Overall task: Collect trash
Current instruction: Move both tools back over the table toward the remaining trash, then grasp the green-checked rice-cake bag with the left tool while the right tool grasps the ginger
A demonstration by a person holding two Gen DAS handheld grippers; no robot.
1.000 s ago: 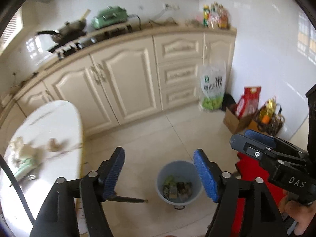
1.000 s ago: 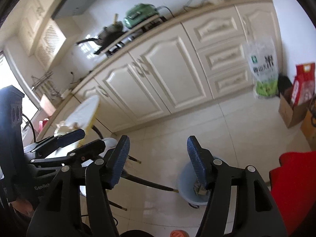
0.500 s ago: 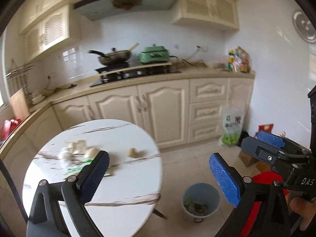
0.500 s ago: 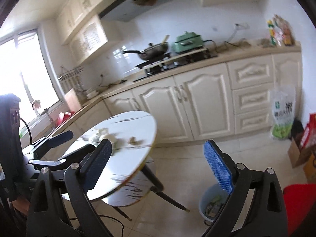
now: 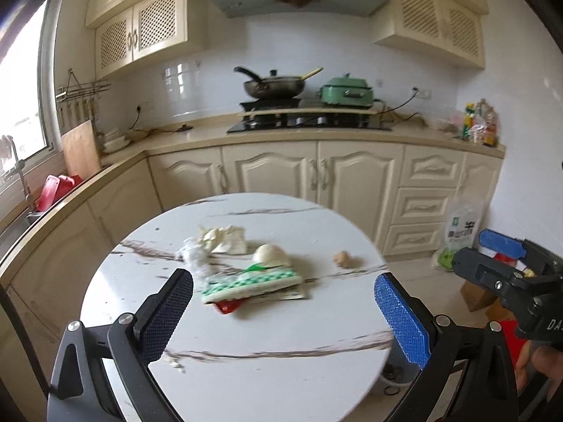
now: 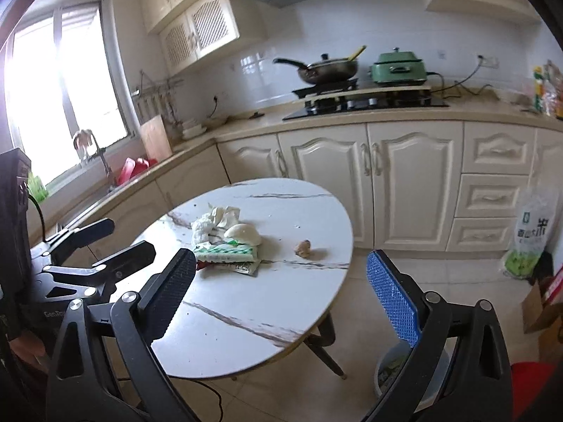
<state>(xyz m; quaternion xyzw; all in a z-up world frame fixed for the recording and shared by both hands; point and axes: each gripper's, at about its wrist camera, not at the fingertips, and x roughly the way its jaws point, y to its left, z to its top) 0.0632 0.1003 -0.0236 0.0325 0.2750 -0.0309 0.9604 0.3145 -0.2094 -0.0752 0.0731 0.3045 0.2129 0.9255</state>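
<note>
While the trash (image 5: 246, 274) lies in a heap near the middle of the round counter (image 5: 281, 379), both claws hang above its near edge, wide and empty: left claw (image 5: 281, 313), right claw (image 6: 281, 288). I judge the reach is starting; next, one claw must lower onto the green-white packet (image 6: 227, 253). Its print is unreadable. The bin (image 6: 387, 369) stands on the floor beside.

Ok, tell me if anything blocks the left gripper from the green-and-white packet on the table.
Nothing visible does. The left gripper is open above the round table, and only bare tabletop lies between it and the green-and-white packet. Crumpled tissue and a pale shell-like piece lie behind the packet.
</note>
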